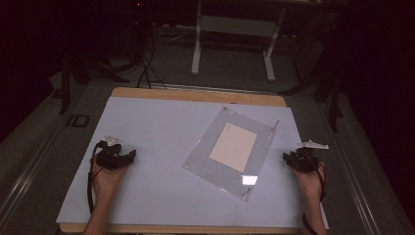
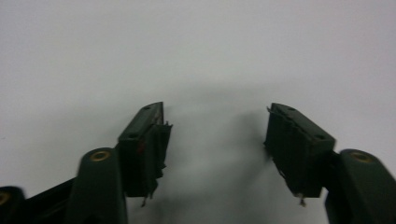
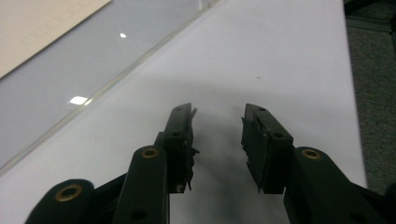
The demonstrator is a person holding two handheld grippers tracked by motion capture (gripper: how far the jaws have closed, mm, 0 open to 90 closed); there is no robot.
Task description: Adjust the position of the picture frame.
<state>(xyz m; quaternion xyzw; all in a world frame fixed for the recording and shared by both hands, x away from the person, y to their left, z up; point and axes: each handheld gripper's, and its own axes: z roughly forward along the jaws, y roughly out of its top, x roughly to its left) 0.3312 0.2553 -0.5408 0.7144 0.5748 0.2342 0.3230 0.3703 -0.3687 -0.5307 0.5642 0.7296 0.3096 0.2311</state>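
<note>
A clear acrylic frame (image 1: 215,161) with metal standoffs at its corners lies tilted on the white table top (image 1: 151,132), with a beige sheet (image 1: 234,146) under it. In the right gripper view the frame's edge (image 3: 112,84) and the beige sheet (image 3: 37,32) run across the upper left. My left gripper (image 1: 131,155) rests on the table at the left, well away from the frame; its jaws stand wide apart with nothing between them (image 2: 215,135). At the table's right edge sits my right gripper (image 1: 285,156), open and empty (image 3: 218,140), pointing toward the frame.
The table's right edge (image 3: 348,74) drops to grey carpet close beside my right gripper. Beyond the far edge stand a white desk frame (image 1: 235,44), dark stands and cables (image 1: 147,63) on the floor.
</note>
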